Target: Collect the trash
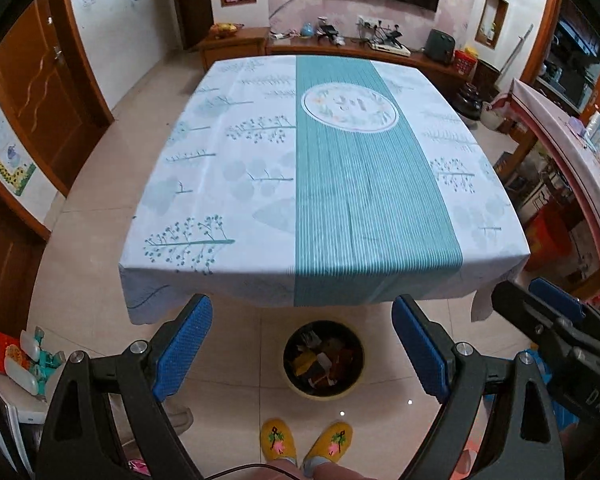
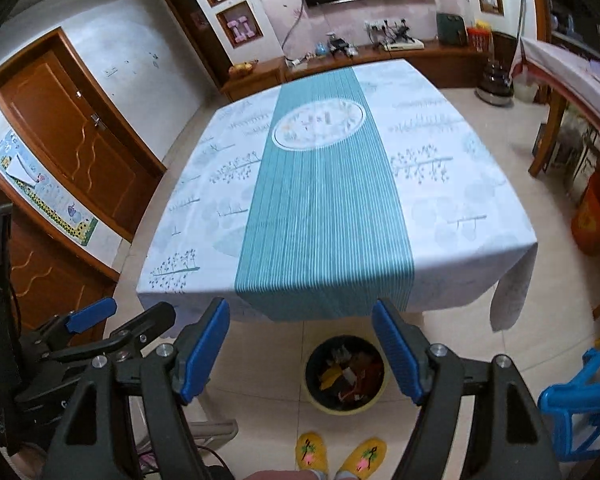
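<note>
Surface: cloth bare, no trash visible | Bin: on floor below near edge, holds trash wrappers | Left gripper: fingers released, empty | Right gripper: fingers released, empty | Advice: scan surface and floor before withdrawing; likely finished.

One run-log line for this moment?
left gripper: open, empty | right gripper: open, empty | bin: on floor, holds trash | tablecloth: bare
</note>
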`<state>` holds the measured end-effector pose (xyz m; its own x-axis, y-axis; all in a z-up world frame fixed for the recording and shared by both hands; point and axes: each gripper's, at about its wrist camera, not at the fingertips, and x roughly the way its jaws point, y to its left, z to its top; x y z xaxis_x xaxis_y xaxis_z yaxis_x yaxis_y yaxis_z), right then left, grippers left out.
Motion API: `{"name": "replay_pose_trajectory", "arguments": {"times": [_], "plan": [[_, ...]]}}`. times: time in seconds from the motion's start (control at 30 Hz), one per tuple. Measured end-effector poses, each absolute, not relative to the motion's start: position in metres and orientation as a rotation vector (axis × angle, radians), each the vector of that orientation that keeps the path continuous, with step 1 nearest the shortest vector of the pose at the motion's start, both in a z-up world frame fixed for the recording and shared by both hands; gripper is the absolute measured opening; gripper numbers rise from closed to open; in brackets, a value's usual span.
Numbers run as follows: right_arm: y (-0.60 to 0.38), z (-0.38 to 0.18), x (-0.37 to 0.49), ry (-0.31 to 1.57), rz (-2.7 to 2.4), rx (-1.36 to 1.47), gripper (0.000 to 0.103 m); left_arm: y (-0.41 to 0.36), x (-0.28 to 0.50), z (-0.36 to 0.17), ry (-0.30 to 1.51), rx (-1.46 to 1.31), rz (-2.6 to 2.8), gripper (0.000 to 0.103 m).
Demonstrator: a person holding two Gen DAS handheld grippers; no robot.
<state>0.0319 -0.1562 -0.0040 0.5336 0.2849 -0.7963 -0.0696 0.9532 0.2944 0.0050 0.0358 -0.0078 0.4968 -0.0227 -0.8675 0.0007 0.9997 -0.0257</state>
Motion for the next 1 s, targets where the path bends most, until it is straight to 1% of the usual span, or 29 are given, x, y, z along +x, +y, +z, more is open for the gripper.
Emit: {"name": "replay_pose_trajectory", "arguments": {"times": [1.0], "plan": [[-0.162,0.013,0.026,0.943,0.211,0.188,0.074,0.029,-0.006,0.016,0.964,-0.022,0.035,0.090]]}}
